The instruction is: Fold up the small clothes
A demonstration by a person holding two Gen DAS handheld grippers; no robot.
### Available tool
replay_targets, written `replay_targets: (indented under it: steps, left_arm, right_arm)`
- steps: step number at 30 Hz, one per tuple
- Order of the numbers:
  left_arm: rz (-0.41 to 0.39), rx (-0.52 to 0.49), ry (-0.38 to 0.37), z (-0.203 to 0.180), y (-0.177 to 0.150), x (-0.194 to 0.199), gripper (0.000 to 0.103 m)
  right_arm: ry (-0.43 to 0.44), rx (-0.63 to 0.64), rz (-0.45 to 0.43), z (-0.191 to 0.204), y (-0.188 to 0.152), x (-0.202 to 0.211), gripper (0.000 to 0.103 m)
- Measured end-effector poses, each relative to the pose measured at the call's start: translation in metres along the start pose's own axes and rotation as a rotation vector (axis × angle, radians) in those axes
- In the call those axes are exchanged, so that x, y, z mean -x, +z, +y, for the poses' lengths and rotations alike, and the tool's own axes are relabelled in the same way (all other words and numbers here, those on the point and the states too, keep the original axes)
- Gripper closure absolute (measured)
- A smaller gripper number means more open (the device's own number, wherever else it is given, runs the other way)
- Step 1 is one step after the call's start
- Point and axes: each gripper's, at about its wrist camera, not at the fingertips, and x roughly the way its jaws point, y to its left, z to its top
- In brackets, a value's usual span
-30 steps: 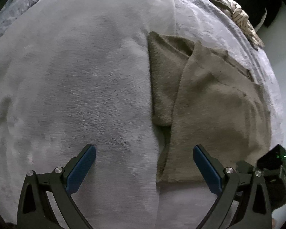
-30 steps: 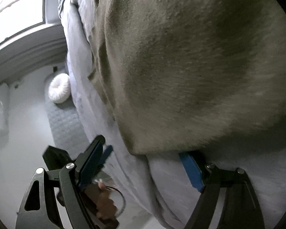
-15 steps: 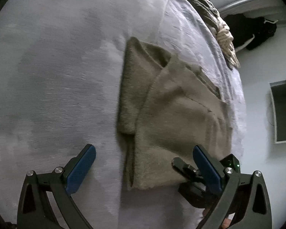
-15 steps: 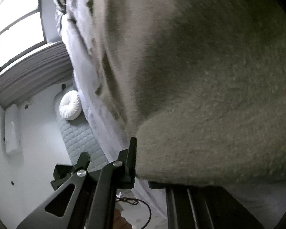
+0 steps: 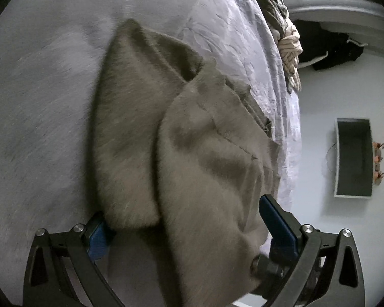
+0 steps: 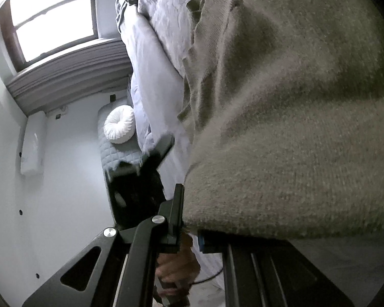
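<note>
The left wrist camera looks down steeply, very close over the fuzzy brown sweater (image 5: 199, 168) on the grey bed (image 5: 46, 81). The right wrist camera looks nearly level along the bed's edge toward the window (image 6: 53, 23). Both see the same sweater.

Olive-brown fuzzy knit garment (image 5: 204, 158), partly folded with one layer overlapping another, lies on the grey bed cover (image 5: 43, 97); its near corner (image 6: 281, 204) is lifted.
</note>
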Motion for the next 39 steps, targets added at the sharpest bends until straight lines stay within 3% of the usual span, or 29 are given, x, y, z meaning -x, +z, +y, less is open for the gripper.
replay_targets:
  steps: [6,10,12,14,16,18,20,23,25,26,28,30,31,35,39]
  left_arm:
    - [0.005,-0.085,0.082,-0.024,0.005,-0.016,0.001]
    - [-0.02,-0.19,0.227,-0.042,0.0,-0.029,0.001]
    - [-0.033,-0.236,0.277,-0.048,-0.003,-0.033,0.008]
    - [-0.041,-0.265,0.314,-0.052,-0.005,-0.037,0.009]
    - [-0.047,-0.269,0.328,-0.051,-0.006,-0.038,0.009]
    - [-0.055,-0.267,0.341,-0.05,-0.006,-0.037,0.009]
    - [-0.058,-0.262,0.354,-0.048,-0.006,-0.037,0.016]
    - [-0.056,-0.261,0.377,-0.047,-0.005,-0.037,0.016]
    - [-0.062,-0.266,0.39,-0.049,-0.005,-0.037,0.016]
    - [-0.065,-0.27,0.394,-0.049,-0.006,-0.037,0.019]
    - [-0.066,-0.275,0.42,-0.05,-0.006,-0.039,0.036]
    - [-0.065,-0.273,0.454,-0.05,-0.005,-0.041,0.065]
    - [-0.06,-0.272,0.477,-0.049,-0.005,-0.043,0.072]
    - [-0.077,-0.272,0.475,-0.053,-0.005,-0.039,0.079]
    - [-0.132,-0.288,0.388,-0.074,-0.009,-0.02,0.081]
  right_arm:
    - [-0.086,0.021,0.057,-0.009,-0.007,-0.007,0.093]
    - [-0.179,0.011,0.125,-0.021,-0.014,-0.007,0.089]
    - [-0.251,0.034,0.16,-0.022,-0.017,-0.002,0.089]
    - [-0.345,0.088,0.208,-0.019,-0.018,0.004,0.076]
    - [-0.413,0.157,0.222,-0.01,-0.018,0.017,0.034]
    - [-0.434,0.219,0.2,0.003,-0.012,0.031,0.031]
    - [-0.457,0.269,0.163,0.014,-0.002,0.042,0.031]
    - [-0.504,0.33,0.071,0.027,0.018,0.06,0.031]
    - [-0.514,0.342,0.026,0.03,0.034,0.065,0.037]
    - [-0.52,0.357,0.002,0.031,0.043,0.065,0.061]
    - [-0.573,0.388,-0.021,0.029,0.054,0.063,0.097]
    - [-0.645,0.407,-0.031,0.025,0.064,0.055,0.098]
    - [-0.673,0.41,-0.018,0.019,0.07,0.05,0.099]
    - [-0.665,0.403,0.007,0.005,0.079,0.053,0.099]
    - [-0.615,0.404,0.019,0.001,0.082,0.061,0.099]
